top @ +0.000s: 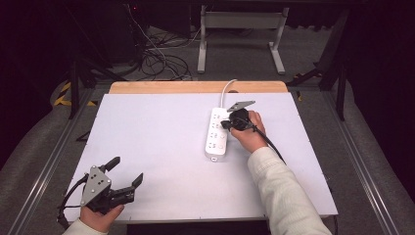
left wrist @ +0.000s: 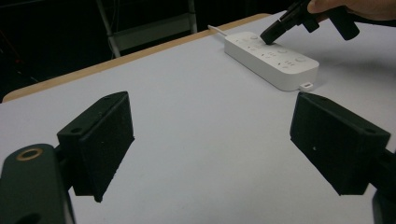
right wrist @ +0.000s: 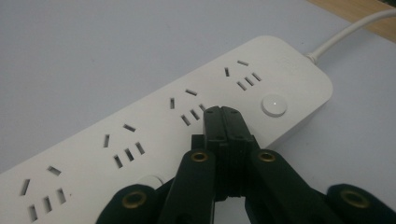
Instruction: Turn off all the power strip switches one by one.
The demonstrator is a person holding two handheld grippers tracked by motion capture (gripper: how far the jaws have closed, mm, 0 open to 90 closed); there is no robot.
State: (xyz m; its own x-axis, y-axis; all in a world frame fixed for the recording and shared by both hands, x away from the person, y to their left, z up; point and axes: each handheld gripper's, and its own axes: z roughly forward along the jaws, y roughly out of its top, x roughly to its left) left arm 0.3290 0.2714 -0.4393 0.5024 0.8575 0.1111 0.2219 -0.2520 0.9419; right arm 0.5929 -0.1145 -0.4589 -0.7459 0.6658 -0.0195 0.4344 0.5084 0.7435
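Note:
A white power strip (top: 217,131) lies right of the table's middle, its white cord (top: 226,89) running off the far edge. In the right gripper view the power strip (right wrist: 140,135) shows several socket groups and a round button (right wrist: 274,104) with a small light. My right gripper (top: 225,124) is shut with nothing between its jaws, and its tip (right wrist: 223,112) rests on the strip's top, beside a socket group and near that button. My left gripper (top: 126,171) stands open at the table's near left corner, its jaws wide apart over bare table. From the left gripper view, the power strip (left wrist: 271,58) lies far off.
The white table top (top: 156,142) has a wooden strip (top: 195,87) along its far edge. Beyond it, on the floor, are tangled cables (top: 161,58) and a white metal frame (top: 240,29). Dark rails run along both sides of the table.

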